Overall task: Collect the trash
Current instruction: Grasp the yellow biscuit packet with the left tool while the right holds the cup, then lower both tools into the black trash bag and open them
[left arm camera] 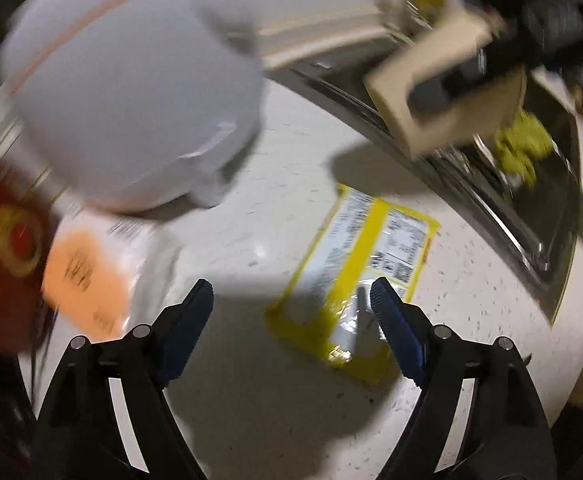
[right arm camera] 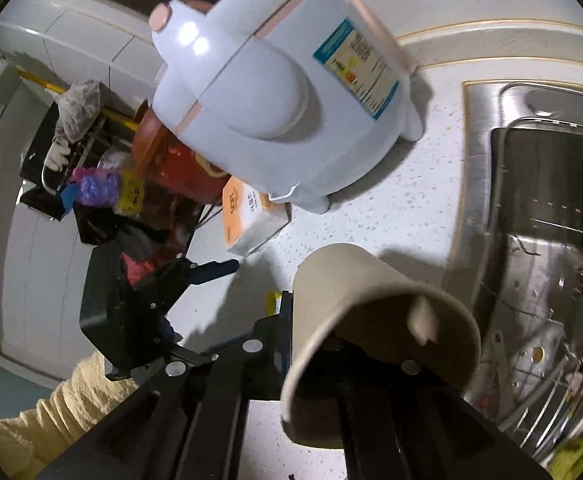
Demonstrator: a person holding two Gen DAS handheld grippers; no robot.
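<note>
A flat yellow wrapper [left arm camera: 355, 280] lies on the speckled white counter [left arm camera: 275, 168] in the left wrist view. My left gripper [left arm camera: 291, 296] is open just above the counter, its right fingertip [left arm camera: 383, 296] over the wrapper's near end. My right gripper is shut on a beige paper cup [right arm camera: 375, 332], one finger inside it; the fingertips are hidden by the cup. The cup [left arm camera: 443, 96] also shows in the left wrist view, held above the sink edge. My left gripper [right arm camera: 211, 272] shows in the right wrist view too.
A white rice cooker [right arm camera: 283, 96] stands on the counter. An orange-and-white carton [right arm camera: 251, 216] and a red container [right arm camera: 179, 168] sit beside it. A steel sink [right arm camera: 539, 240] lies to the right, with a yellow-green cloth [left arm camera: 523, 148] in it.
</note>
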